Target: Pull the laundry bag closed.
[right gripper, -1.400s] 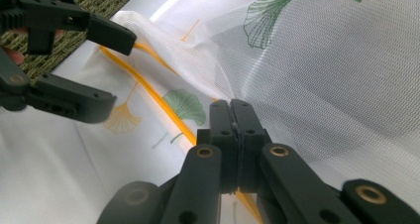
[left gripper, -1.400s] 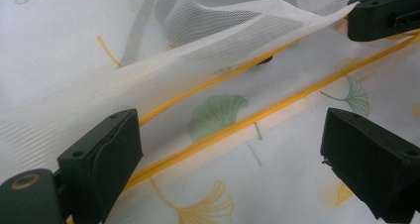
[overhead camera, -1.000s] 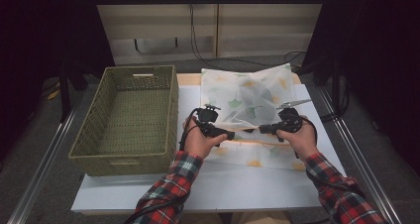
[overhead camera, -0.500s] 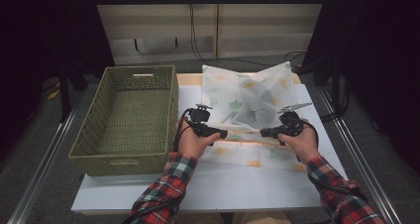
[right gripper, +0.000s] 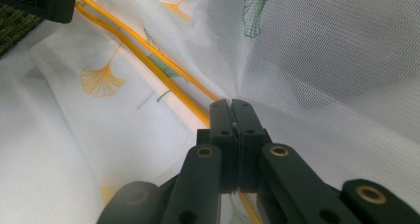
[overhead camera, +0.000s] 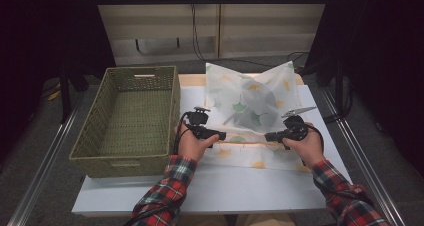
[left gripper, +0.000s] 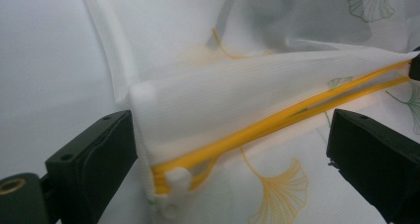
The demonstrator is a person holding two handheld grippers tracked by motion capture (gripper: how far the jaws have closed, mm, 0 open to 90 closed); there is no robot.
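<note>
White tabletop (overhead camera: 210,186) under dim surroundings, with dark curtains on both sides and a pale panel wall behind. A woven basket (overhead camera: 127,121), empty as far as can be seen, stands at the table's left edge. Just right of the basket lies the work item: a white mesh bag (overhead camera: 250,103) printed with ginkgo leaves, its far part raised and a dark shape showing faintly through the mesh. The bag's yellow zipper (left gripper: 277,122) runs along its near edge, between the two grippers.

Step in hand, as judged: working the zipper along the bag mouth. To do it well, the edge should be kept taut in a straight line between the two hands, one end anchored firmly while the other takes the white zipper pull (left gripper: 173,182). The grip belongs on the pull or the seam tape, not on loose mesh, which would bunch and jam the teeth. Travel should follow the zipper line, level with the table.

Right gripper (right gripper: 231,105), on the side of the bag away from the basket: jaws fully closed, pinching the bag's edge at the yellow zipper.

Left gripper (left gripper: 230,144), on the side of the bag toward the basket: jaws standing wide, one on each side of the zipper end and its pull. The left jaw sits at the fabric; no clamping pressure is evident.
</note>
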